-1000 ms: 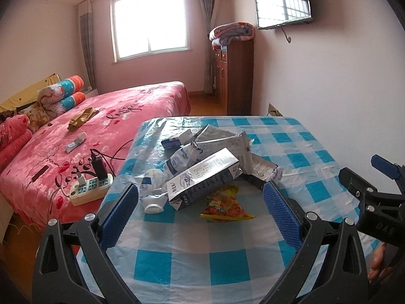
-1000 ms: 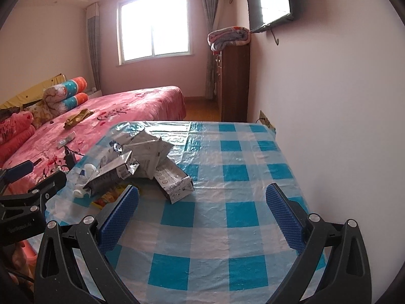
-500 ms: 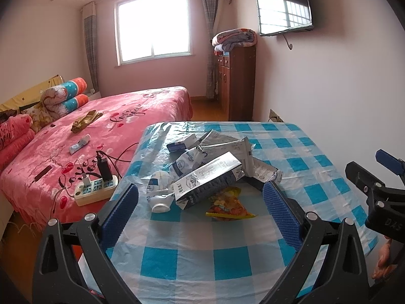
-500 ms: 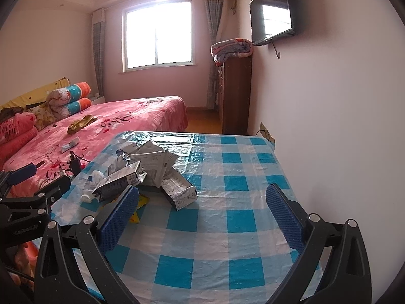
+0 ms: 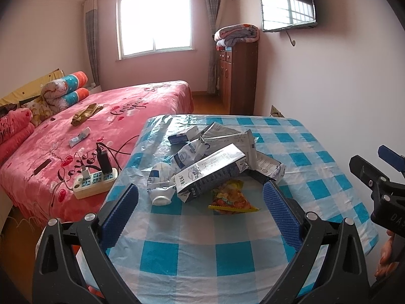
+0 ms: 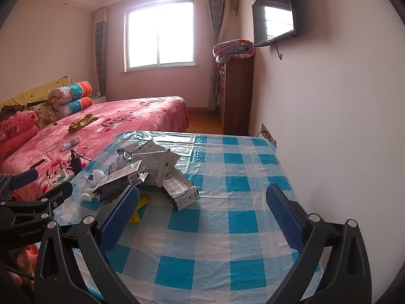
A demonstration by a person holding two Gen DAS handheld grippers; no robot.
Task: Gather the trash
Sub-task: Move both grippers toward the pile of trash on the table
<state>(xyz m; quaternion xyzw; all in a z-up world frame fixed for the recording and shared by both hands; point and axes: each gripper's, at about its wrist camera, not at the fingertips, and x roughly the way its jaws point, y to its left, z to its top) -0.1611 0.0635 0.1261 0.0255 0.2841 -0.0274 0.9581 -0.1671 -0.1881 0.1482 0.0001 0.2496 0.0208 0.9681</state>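
A: Bedroom, pink bed (image 5: 106,126), blue-checked desk (image 5: 202,253) up front. Where's the trash?

B: Piled mid-desk: milk cartons (image 5: 212,169), a white bottle (image 5: 160,190), an orange snack wrapper (image 5: 230,200).

A: Grippers?

B: Left gripper (image 5: 200,211) spread wide, empty, facing the pile; right gripper (image 6: 202,217) likewise, over bare cloth.

Tablecloth (image 5: 291,157): thin plastic sheet, glossy, wrinkled. Milk cartons (image 5: 210,174): crumpled coated paperboard, foil-silver inside, faint sheen. Snack wrapper (image 5: 230,200): shiny plastic film. Small bottle (image 5: 160,185): smooth white plastic. Left gripper (image 5: 200,212) and right gripper (image 6: 202,210): matt black plastic frames, metal screws, ribbed blue rubbery pads (image 5: 281,215). Bedspread (image 5: 83,131): plush fleece cloth. Cabinet (image 5: 238,76): dark varnished wood.
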